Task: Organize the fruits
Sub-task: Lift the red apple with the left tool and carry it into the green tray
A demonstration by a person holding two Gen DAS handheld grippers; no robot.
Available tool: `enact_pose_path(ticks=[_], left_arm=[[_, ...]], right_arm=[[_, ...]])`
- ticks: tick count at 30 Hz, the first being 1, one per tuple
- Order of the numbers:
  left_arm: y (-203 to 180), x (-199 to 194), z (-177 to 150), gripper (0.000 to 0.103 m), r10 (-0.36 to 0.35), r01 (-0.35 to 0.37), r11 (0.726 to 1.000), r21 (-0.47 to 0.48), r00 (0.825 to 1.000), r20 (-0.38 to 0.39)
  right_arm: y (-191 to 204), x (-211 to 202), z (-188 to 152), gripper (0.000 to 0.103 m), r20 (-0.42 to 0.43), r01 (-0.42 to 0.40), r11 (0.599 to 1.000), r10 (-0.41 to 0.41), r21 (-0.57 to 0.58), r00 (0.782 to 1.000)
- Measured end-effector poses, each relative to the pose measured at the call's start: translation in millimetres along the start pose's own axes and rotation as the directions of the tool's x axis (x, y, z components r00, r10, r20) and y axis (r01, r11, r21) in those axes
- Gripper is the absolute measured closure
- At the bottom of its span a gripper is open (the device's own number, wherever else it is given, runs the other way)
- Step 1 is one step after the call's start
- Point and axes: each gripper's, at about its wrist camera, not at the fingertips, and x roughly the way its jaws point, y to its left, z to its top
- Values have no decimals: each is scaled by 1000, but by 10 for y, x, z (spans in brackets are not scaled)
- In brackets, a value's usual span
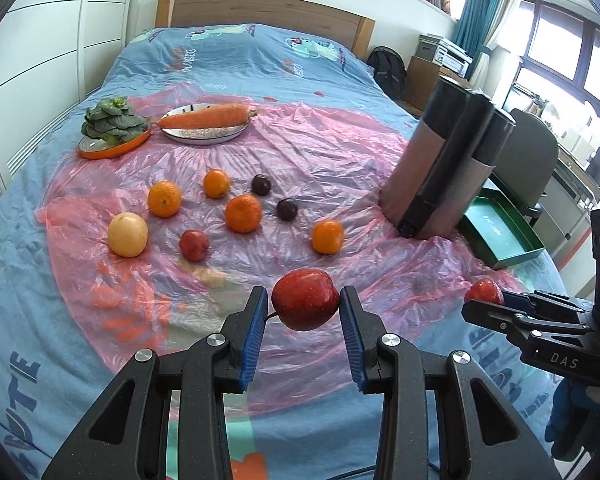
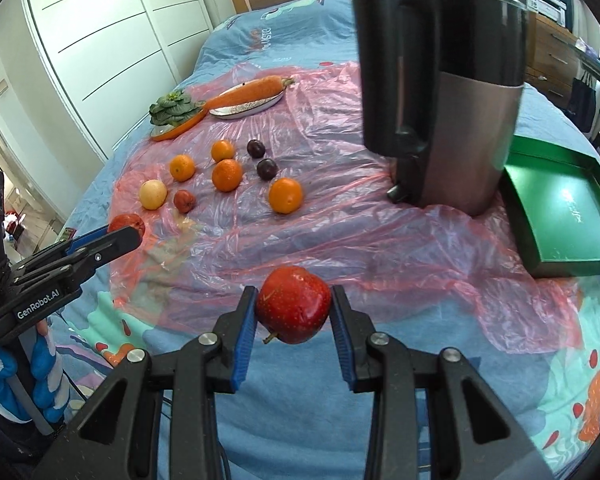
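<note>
Left gripper (image 1: 304,308): we are clamping its blue pads on a red apple (image 1: 305,299), lifted clear above the pink plastic sheet (image 1: 320,160).
Right gripper (image 2: 294,308): we are pinching a second red apple (image 2: 293,303) the same way, stem pointing down and towards us, above the blue bedspread (image 2: 400,392).
Step in hand: we are judging this to be the carry towards the green tray (image 2: 560,208), which is sitting empty just beside the steel kettle (image 2: 452,120).
Doing it well: we are keeping both grips firm and the two grippers apart, steering round the kettle and lowering each apple into the tray before letting go, so neither rolls.
Still waiting: oranges (image 1: 243,213), two dark plums (image 1: 287,209), a pale yellow fruit (image 1: 127,234) and a small red fruit (image 1: 194,245) are lying loose on the sheet.
Writing: we are reading "GenRobot.AI" on the left gripper in the right wrist view and "DAS" on the right gripper in the left wrist view; the bedspread lettering is too broken to read.
</note>
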Motion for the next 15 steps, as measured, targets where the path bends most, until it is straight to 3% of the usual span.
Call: enact_pose_path(ticks=[7, 15], left_arm=[[-641, -140, 116, 71, -119, 121, 990, 78, 992, -31], [-1487, -68, 322, 71, -197, 206, 957, 202, 978, -66]], right_arm=[[-511, -447, -80, 103, 87, 48, 994, -56, 93, 995], [-1185, -801, -65, 103, 169, 100, 978, -131, 182, 977]])
